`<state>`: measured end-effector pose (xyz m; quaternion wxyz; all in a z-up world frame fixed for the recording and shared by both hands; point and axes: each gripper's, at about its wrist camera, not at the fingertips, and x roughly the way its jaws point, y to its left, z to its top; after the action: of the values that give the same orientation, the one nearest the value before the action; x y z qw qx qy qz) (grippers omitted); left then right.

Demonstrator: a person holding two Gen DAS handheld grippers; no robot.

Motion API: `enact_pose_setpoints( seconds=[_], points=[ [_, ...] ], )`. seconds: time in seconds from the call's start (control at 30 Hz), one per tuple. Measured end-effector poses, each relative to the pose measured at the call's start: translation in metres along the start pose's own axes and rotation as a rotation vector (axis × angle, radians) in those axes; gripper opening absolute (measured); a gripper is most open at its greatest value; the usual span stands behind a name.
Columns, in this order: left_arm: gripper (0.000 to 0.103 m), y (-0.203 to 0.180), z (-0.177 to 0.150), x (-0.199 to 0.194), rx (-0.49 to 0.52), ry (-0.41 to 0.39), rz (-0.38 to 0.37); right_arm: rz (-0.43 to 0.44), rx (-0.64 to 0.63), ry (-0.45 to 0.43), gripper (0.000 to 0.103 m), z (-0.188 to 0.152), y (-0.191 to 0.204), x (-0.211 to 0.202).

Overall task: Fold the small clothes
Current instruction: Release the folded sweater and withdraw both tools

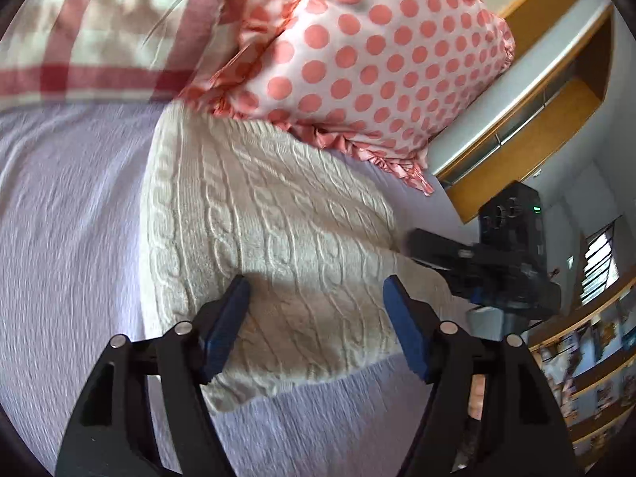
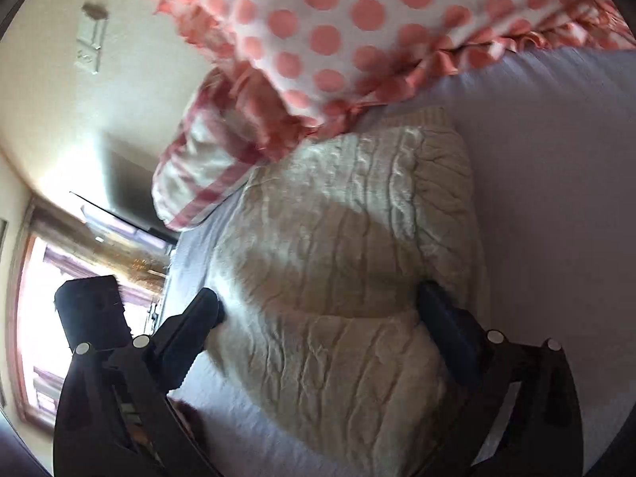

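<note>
Left wrist view: a lilac bedspread (image 1: 71,206) carries the cream cable-knit sweater (image 1: 270,214), lying doubled just below a polka-dot pillow (image 1: 381,51). Squaring its edges before another fold would likely keep the bundle neat. The left gripper (image 1: 316,310) hangs wide apart over the knit, holding nothing; the right gripper (image 2: 318,310) also gapes, straddling the sweater's near end.

Both cams sit low and close over the bed (image 1: 71,214), looking along their claws. Left one faces the polka-dot pillow (image 1: 369,51) with the shelves off to its right; right one faces it with the window side. Both share the cream knit sweater (image 1: 270,214).
</note>
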<state>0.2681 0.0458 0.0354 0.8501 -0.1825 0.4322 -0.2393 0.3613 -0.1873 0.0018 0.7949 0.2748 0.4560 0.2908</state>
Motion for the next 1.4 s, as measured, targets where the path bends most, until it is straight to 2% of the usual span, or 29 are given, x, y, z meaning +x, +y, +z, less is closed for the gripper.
enact_pose_setpoints(
  seconds=[0.03,0.13,0.2,0.23,0.3,0.4,0.5,0.6,0.87,1.1,1.2,1.4],
  points=[
    [0.070,-0.009,0.000,-0.001,0.030,0.001,0.044,0.013,0.009,0.001,0.102,0.000,-0.001,-0.002],
    [0.076,-0.025,-0.010,-0.018,0.094,-0.027,0.086,0.012,-0.036,-0.054,0.102,-0.010,0.015,-0.032],
    [0.084,-0.027,-0.026,-0.038,0.131,-0.054,0.131,-0.081,-0.140,-0.126,0.102,-0.029,0.039,-0.058],
    [0.091,-0.022,-0.036,-0.053,0.142,-0.068,0.172,-0.139,-0.194,-0.159,0.102,-0.043,0.050,-0.070],
    [0.096,-0.017,-0.055,-0.066,0.148,-0.088,0.273,-0.252,-0.259,-0.188,0.102,-0.066,0.055,-0.088],
    [0.097,-0.007,-0.077,-0.069,0.154,-0.078,0.375,-0.402,-0.305,-0.188,0.102,-0.093,0.058,-0.081],
    [0.097,0.003,-0.086,-0.057,0.149,-0.045,0.441,-0.460,-0.282,-0.125,0.102,-0.111,0.048,-0.062],
    [0.097,0.010,-0.089,-0.048,0.145,-0.020,0.463,-0.520,-0.259,-0.076,0.102,-0.124,0.035,-0.048],
    [0.097,0.013,-0.095,-0.038,0.164,0.021,0.500,-0.636,-0.306,-0.082,0.102,-0.138,0.039,-0.033],
    [0.101,0.011,-0.094,-0.031,0.176,0.053,0.512,-0.683,-0.299,-0.055,0.102,-0.137,0.035,-0.027],
    [0.101,0.008,-0.095,-0.026,0.203,0.075,0.541,-0.686,-0.307,-0.050,0.102,-0.138,0.037,-0.026],
    [0.101,0.009,-0.094,-0.026,0.206,0.079,0.538,-0.691,-0.309,-0.049,0.102,-0.138,0.037,-0.026]
  ],
)
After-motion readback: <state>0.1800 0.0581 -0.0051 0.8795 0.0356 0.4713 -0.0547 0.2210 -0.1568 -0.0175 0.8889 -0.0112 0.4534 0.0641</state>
